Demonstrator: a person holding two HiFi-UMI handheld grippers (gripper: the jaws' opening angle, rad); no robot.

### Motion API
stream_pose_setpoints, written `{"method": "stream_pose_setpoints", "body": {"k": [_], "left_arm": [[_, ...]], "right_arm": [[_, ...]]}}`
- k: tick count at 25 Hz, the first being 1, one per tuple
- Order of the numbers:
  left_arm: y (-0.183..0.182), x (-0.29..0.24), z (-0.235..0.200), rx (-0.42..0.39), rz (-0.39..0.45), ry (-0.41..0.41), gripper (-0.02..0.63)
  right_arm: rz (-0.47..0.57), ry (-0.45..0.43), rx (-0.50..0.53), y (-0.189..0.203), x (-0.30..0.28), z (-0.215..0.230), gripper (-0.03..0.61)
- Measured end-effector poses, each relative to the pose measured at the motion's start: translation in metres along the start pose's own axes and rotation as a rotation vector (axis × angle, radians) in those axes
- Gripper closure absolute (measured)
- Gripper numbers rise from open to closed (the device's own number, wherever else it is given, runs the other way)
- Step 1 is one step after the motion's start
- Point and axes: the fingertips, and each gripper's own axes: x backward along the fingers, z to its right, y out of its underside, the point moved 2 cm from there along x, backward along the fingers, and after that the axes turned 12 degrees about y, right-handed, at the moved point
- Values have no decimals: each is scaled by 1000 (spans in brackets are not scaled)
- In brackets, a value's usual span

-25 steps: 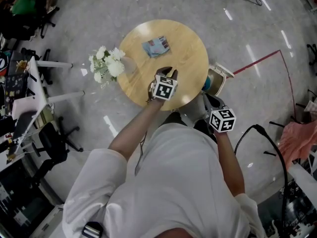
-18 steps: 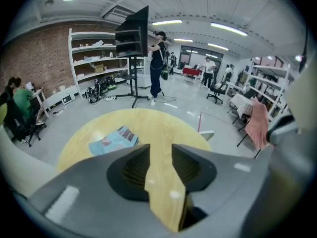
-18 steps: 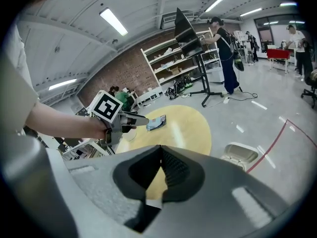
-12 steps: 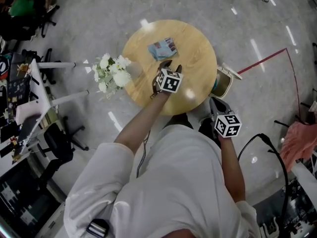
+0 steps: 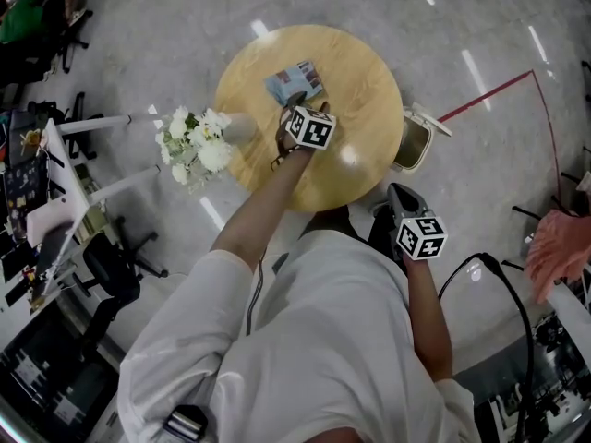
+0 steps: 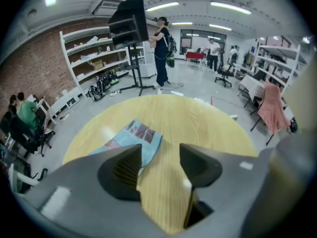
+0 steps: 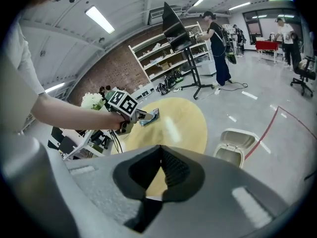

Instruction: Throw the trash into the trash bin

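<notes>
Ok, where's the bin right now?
In the head view the bin stands on the floor right of the table, lid open, ahead of the right gripper.

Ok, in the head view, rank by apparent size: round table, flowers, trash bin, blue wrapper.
1. round table
2. flowers, though nearer the camera
3. trash bin and blue wrapper look about alike; the bin stands farther away, on the floor

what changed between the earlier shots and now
The left gripper reached forward and down across the round wooden table toward the light-blue printed wrapper, and its jaws have just been opening; the wrapper is not yet gripped. The right gripper stayed shut beside the person. The wrapper, white flowers and open-lidded pale trash bin stayed put.
</notes>
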Motion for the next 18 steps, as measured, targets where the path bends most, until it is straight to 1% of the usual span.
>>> {"method": "stream_pose_setpoints", "body": {"k": [10,18], "left_arm": [[10,-46,-18,10,-75,-12,330],[8,-65,-31,78,-77,-19,327]], "right_arm": [[-28,36,-22,4,-1,13,578],[-46,44,-43,12,-12,14,577]]}}
